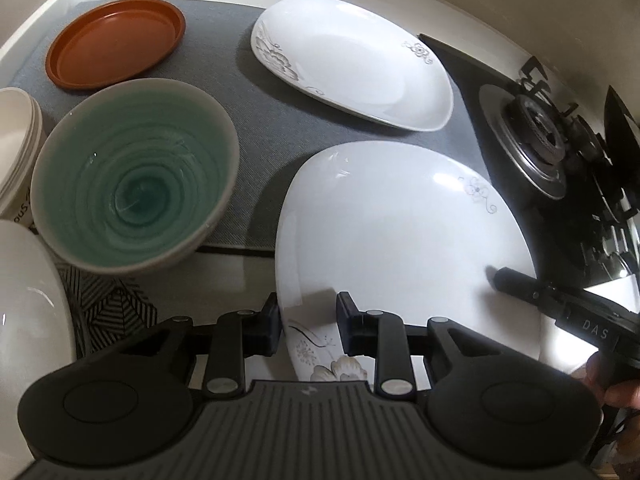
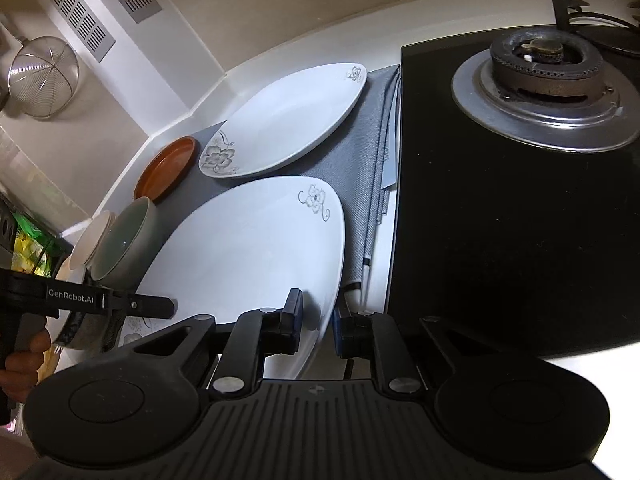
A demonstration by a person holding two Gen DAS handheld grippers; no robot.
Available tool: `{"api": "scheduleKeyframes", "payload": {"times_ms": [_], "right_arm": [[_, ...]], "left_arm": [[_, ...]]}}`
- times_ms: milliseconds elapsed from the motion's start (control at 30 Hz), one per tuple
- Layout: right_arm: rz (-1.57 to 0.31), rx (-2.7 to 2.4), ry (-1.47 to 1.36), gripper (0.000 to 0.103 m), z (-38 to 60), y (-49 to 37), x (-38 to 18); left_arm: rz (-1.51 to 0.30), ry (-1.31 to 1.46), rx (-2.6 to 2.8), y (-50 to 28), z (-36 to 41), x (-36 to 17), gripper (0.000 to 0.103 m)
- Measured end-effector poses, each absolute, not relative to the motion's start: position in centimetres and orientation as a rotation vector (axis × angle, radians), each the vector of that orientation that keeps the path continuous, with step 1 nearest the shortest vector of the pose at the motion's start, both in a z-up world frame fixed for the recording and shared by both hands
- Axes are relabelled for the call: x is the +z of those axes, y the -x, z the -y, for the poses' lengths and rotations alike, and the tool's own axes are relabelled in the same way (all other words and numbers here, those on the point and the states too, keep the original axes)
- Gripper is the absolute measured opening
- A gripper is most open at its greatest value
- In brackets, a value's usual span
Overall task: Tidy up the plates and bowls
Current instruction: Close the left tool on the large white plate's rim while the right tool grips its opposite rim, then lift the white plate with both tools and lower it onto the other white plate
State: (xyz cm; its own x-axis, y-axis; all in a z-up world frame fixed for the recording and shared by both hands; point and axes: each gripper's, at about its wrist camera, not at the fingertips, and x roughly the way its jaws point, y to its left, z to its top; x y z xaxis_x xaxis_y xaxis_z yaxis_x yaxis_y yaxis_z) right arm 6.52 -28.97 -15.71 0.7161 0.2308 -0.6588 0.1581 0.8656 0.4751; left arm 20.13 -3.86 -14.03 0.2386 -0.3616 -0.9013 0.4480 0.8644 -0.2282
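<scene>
A large white plate with grey flower prints [image 1: 400,232] [image 2: 248,248] lies nearest, partly on the grey mat [image 1: 224,80]. My left gripper [image 1: 308,320] grips its near rim, one finger outside the edge and one on the plate's face. My right gripper [image 2: 320,320] is shut on the same plate's right rim, and its tip shows in the left wrist view [image 1: 496,278]. A second white flowered plate [image 1: 352,64] [image 2: 288,120] lies farther back. A brown plate [image 1: 116,48] [image 2: 168,166] and a teal-glazed bowl [image 1: 136,192] [image 2: 128,240] sit to the left.
Stacked cream bowls [image 1: 16,148] and a white bowl [image 1: 24,320] crowd the left edge. A black gas stove with a burner [image 2: 544,92] [image 1: 536,136] borders the mat on the right. A wire strainer [image 2: 42,76] hangs on the wall. The counter ends at a white backsplash.
</scene>
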Motion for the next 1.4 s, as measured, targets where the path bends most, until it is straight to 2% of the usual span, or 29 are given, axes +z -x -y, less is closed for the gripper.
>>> {"api": "scheduleKeyframes", "payload": {"times_ms": [500, 733, 1100, 1400], "right_arm": [[-0.702, 0.019, -0.518, 0.017, 30.2, -4.8, -11.4], [-0.628, 0.021, -0.493, 0.017, 31.7, -7.6, -9.5], [-0.657, 0.027, -0.488, 0.017, 34.4, -16.3, -11.9], [-0.702, 0.008, -0.504, 0.017, 34.6, -18.6, -13.2]], "left_arm": [[-1.090, -0.077, -0.638, -20.0, 4.3, -9.2, 0.028], [-1.018, -0.086, -0.633, -23.6, 6.5, -7.4, 0.028], [-1.087, -0.073, -0.547, -32.0, 9.7, -9.7, 0.028], [-1.123, -0.077, -0.533, -34.1, 10.3, -11.2, 0.029]]}}
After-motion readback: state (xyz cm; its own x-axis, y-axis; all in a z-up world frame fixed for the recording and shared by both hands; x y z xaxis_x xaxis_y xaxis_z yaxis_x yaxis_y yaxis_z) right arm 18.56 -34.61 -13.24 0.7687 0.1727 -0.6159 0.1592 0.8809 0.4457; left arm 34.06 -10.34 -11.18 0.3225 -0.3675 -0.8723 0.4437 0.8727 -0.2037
